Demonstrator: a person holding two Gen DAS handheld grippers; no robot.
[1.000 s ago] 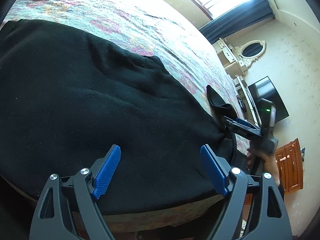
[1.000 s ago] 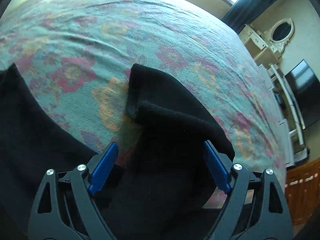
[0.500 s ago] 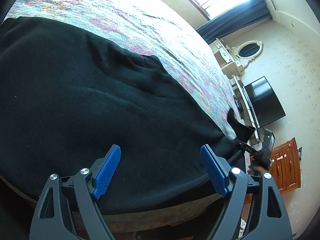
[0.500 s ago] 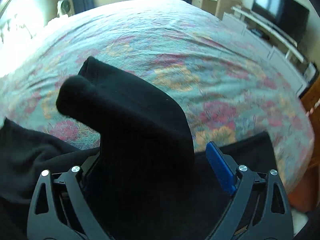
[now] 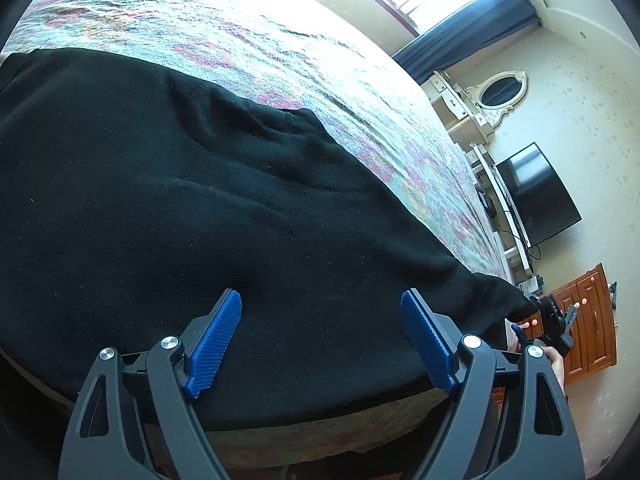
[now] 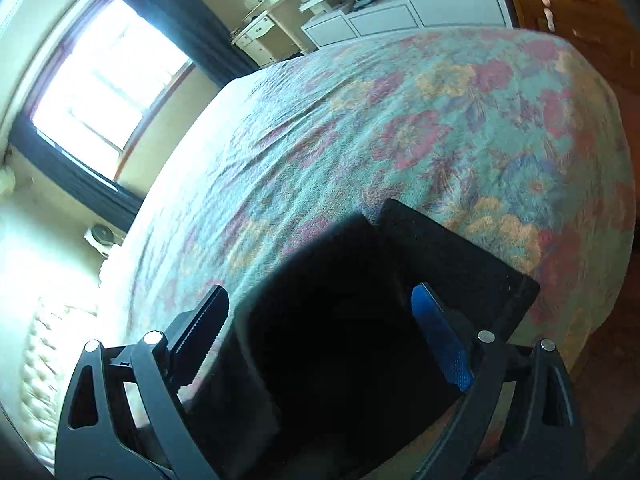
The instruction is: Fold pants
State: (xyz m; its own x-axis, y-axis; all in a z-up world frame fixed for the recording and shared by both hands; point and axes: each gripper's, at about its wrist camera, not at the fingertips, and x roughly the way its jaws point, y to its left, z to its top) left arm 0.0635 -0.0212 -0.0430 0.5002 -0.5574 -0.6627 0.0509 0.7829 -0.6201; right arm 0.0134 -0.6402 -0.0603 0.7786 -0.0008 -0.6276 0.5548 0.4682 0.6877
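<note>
Black pants (image 5: 224, 208) lie spread across the near side of a bed with a floral cover (image 5: 280, 52). My left gripper (image 5: 320, 340) is open and empty, hovering just above the pants near the bed's front edge. In the left wrist view my right gripper (image 5: 550, 322) is small at the far right, at the stretched end of a pant leg. In the right wrist view the right gripper (image 6: 320, 340) has its fingers wide apart with a leg end of the black pants (image 6: 360, 312) draped between them, over the floral cover (image 6: 400, 120). The contact point is hidden.
A window with dark curtains (image 5: 468, 28), a white dresser with an oval mirror (image 5: 500, 92), a TV (image 5: 536, 196) and a wooden cabinet (image 5: 588, 320) stand beyond the bed. The bed's front edge (image 5: 320, 436) runs under my left gripper.
My right gripper has pulled the pant leg end outward to the bed's far right corner and swung round. The leg now lies stretched out. My left gripper has stayed still and open.
</note>
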